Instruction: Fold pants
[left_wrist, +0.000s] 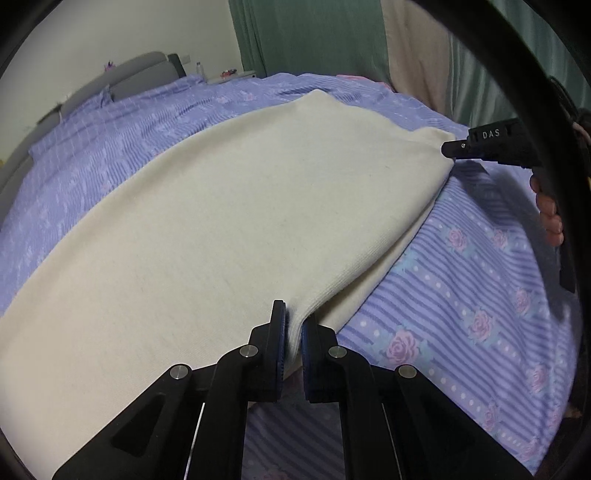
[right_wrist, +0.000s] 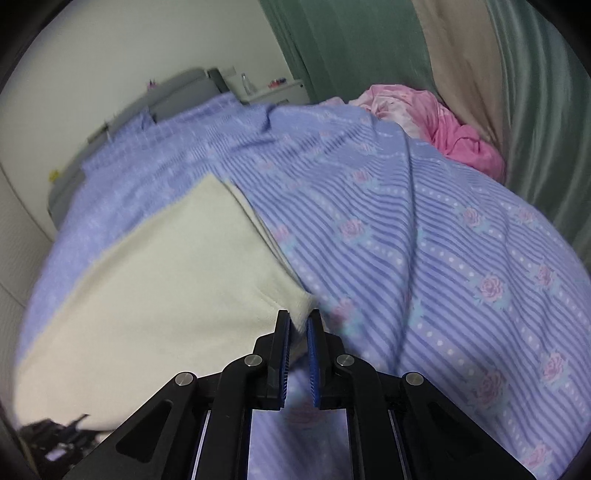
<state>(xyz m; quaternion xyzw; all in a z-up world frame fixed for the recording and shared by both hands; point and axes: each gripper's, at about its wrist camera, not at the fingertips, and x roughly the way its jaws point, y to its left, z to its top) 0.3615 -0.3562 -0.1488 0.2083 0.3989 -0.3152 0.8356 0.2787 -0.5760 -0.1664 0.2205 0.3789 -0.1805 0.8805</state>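
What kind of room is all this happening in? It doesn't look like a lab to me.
Most likely a home bedroom. The cream pants lie on a bed with a purple rose-print bedspread, a grey headboard stands against the wall, and green curtains hang behind, with crumpled pink bedding by them.

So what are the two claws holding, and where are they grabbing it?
Both hold the cream pants. The left claw pinches their near edge; the right claw pinches a corner of the same edge, over the purple bedspread.
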